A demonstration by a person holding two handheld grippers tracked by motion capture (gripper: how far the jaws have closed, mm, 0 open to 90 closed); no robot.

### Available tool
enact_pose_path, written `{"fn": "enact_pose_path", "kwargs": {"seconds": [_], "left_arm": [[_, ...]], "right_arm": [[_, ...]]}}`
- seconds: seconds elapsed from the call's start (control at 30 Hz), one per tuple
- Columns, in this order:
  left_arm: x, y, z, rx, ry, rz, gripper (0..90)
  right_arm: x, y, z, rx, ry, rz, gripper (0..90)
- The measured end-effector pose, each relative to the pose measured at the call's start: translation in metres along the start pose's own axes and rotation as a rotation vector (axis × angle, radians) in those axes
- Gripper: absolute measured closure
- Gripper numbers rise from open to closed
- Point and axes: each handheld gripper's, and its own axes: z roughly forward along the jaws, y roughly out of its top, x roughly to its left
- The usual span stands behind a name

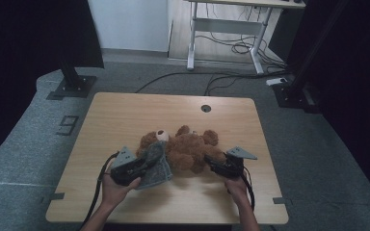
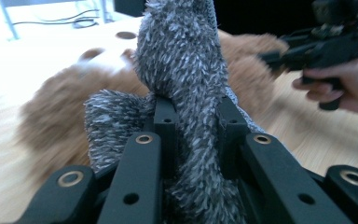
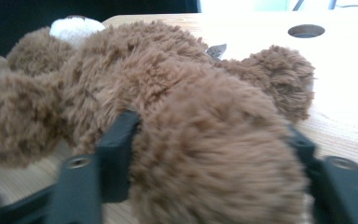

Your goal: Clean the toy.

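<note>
Brown plush covers the teddy bear (image 1: 185, 147), which lies on its back near the middle of the wooden table (image 1: 125, 115), its pale muzzle (image 1: 162, 134) turned toward the far left and its limbs spread. A grey fuzzy garment (image 1: 156, 166) drapes from the bear's left side down toward the near edge.

The left gripper (image 1: 144, 166) has its 2 jaws clamped tight on a bunched fold of that grey garment; in the left gripper view the shaggy cloth (image 2: 186, 93) rises in a thick column between the black jaws, with the bear (image 2: 65, 107) blurred behind it and the table's round cable hole (image 2: 126, 35) farther off. The person's left hand (image 1: 118, 185) grips the tool from below.

The right gripper (image 1: 209, 161) sits at the bear's right side, held by the right hand (image 1: 236, 185). In the right gripper view a rounded brown limb (image 3: 214, 158) bulges between the 2 jaws, which stand on either side of it with the plush against them. Whether the pads truly squeeze it, I cannot tell.
</note>
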Motion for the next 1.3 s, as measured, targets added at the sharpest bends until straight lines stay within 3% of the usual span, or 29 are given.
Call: {"fn": "enact_pose_path", "kwargs": {"seconds": [0.27,0.3,0.4,0.43,0.47,0.5,0.57,0.6,0.77,0.87,1.03,1.2,1.23,1.27,1.3], "left_arm": [[-0.012,0.035,0.033,0.017,-0.063,0.024,74.6],[-0.021,0.047,0.046,0.027,-0.083,0.049,74.6],[-0.030,0.057,0.060,0.049,-0.092,0.077,74.5],[-0.037,0.063,0.075,0.072,-0.097,0.088,74.5],[-0.037,0.063,0.075,0.072,-0.097,0.088,74.5],[-0.043,0.065,0.089,0.097,-0.104,0.089,74.4],[-0.045,0.065,0.096,0.111,-0.106,0.087,74.3],[-0.047,0.062,0.108,0.139,-0.106,0.074,74.3],[-0.047,0.047,0.126,0.193,-0.087,0.059,74.2],[-0.043,0.042,0.127,0.191,-0.088,0.037,74.3],[-0.038,0.040,0.119,0.188,-0.052,0.048,74.4],[-0.021,0.034,0.100,0.201,-0.026,0.032,74.5],[-0.013,0.031,0.088,0.212,0.013,0.048,74.5],[-0.013,0.031,0.088,0.212,0.013,0.048,74.5],[0.000,0.027,0.075,0.208,0.038,0.036,74.5]], "right_arm": [[0.006,-0.001,-0.003,0.009,-0.031,-0.054,52.2],[0.007,-0.002,-0.002,0.011,-0.034,-0.058,52.7],[0.007,-0.003,-0.002,0.012,-0.035,-0.059,52.8],[0.007,-0.003,-0.002,0.011,-0.035,-0.058,52.9],[0.007,-0.003,-0.002,0.011,-0.035,-0.058,52.9],[0.007,-0.003,-0.003,0.008,-0.037,-0.062,53.3],[0.007,-0.004,-0.003,0.005,-0.037,-0.076,53.6],[0.007,-0.005,-0.003,0.003,-0.036,-0.077,53.8],[0.006,-0.005,-0.004,0.005,-0.025,-0.075,54.4],[0.004,-0.006,-0.004,0.009,-0.021,-0.079,54.9],[0.002,-0.008,-0.004,0.010,-0.008,-0.077,56.4],[0.001,-0.009,-0.005,0.016,-0.001,-0.084,57.3],[0.000,-0.009,-0.006,0.018,0.006,-0.086,57.5],[0.000,-0.009,-0.006,0.018,0.006,-0.086,57.5],[-0.002,-0.011,-0.008,0.017,0.019,-0.080,57.6]]}}
